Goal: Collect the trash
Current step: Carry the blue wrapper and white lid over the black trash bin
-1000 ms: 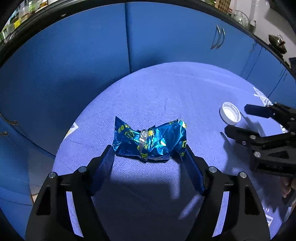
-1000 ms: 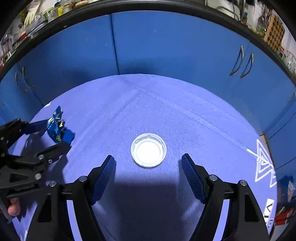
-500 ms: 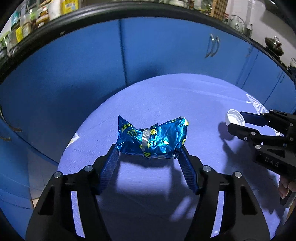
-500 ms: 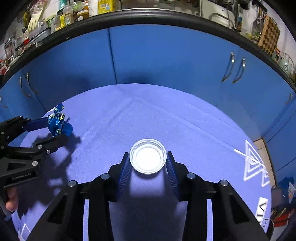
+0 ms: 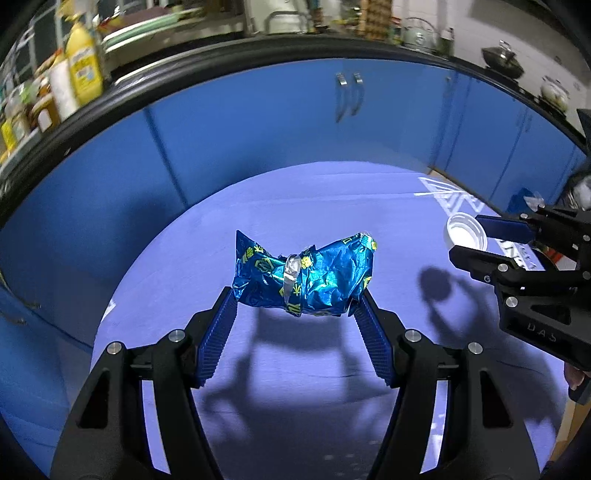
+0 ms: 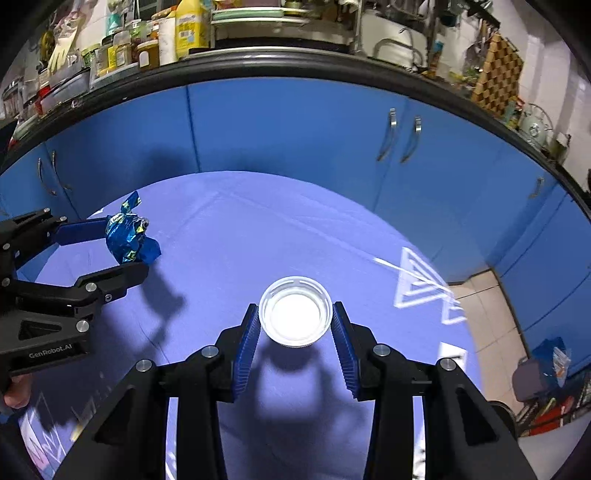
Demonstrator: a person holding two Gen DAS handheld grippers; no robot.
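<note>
Here we see two items lifted: the left gripper (image 5: 295, 299) pinches one crumpled blue wrapper (image 5: 304, 275); at three o'clock the right gripper (image 6: 295, 321) clamps one white lid (image 6: 295, 314), its underside hidden.

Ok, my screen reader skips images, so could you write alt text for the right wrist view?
The right gripper holds a white lid above a blue tablecloth. At left, the left gripper holds a crumpled blue wrapper. Blue cabinets and a cluttered counter stand behind.
</note>
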